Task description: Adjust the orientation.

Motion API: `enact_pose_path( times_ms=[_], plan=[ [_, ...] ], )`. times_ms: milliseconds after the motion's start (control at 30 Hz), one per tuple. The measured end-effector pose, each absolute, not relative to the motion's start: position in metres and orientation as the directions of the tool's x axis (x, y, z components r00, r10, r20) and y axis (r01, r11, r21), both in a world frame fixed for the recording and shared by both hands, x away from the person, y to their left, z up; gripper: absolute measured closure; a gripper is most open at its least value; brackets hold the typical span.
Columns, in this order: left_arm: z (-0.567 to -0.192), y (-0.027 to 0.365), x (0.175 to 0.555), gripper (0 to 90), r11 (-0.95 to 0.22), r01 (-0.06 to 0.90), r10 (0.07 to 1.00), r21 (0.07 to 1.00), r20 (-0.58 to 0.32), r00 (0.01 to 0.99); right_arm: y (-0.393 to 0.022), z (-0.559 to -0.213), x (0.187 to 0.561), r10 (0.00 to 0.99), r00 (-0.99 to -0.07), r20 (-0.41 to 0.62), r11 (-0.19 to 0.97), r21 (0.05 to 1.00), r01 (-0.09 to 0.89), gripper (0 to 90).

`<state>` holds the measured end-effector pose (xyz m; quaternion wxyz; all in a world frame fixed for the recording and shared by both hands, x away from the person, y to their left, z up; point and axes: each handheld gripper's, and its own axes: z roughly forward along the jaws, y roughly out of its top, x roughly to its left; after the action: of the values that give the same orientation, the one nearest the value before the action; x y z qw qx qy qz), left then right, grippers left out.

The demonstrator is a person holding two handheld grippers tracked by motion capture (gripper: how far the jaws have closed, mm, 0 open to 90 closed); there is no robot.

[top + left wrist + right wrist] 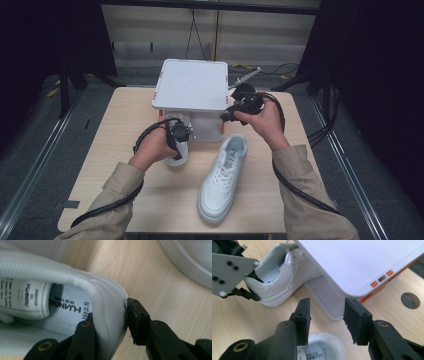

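Observation:
My left gripper [176,136] is shut on the heel of a white sneaker [176,156] in front of the white box [192,85]. In the left gripper view one jaw sits inside the sneaker's [75,280] collar and the other presses on the outside of the heel, around my left gripper [110,315]. The right gripper view shows that sneaker [279,280] with its toe hidden under the box's top [362,262]. My right gripper [226,116] hangs open near the box's right front corner, with nothing between the jaws of my right gripper [325,315]. A second white sneaker [222,175] lies on the table.
The box has orange trim, and a white panel [324,305] slopes down at its front. A round grey-capped hole [410,300] is in the wooden table [125,165] beside the box. Black cables trail from both grippers. Dark floor and rails surround the table.

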<state>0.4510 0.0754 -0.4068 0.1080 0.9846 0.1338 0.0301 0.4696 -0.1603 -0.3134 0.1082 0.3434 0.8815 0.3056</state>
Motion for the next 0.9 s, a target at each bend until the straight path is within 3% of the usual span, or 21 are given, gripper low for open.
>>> enact_pose_path(
  times_ms=[567, 900],
  plan=[
    [-0.412, 0.069, 0.452, 70.7, -0.927, 0.292, 0.303, 0.233, 0.011, 0.953, -0.138, -0.307, 0.503, 0.693, -0.72, 0.042, 0.549, 0.616, 0.564, 76.0],
    [-0.412, 0.068, 0.467, 71.1, -0.911, 0.313, 0.325, 0.268, 0.002, 0.946, -0.126, -0.321, 0.527, 0.733, -0.679, 0.047, 0.509, 0.625, 0.592, 79.4]
  ],
)
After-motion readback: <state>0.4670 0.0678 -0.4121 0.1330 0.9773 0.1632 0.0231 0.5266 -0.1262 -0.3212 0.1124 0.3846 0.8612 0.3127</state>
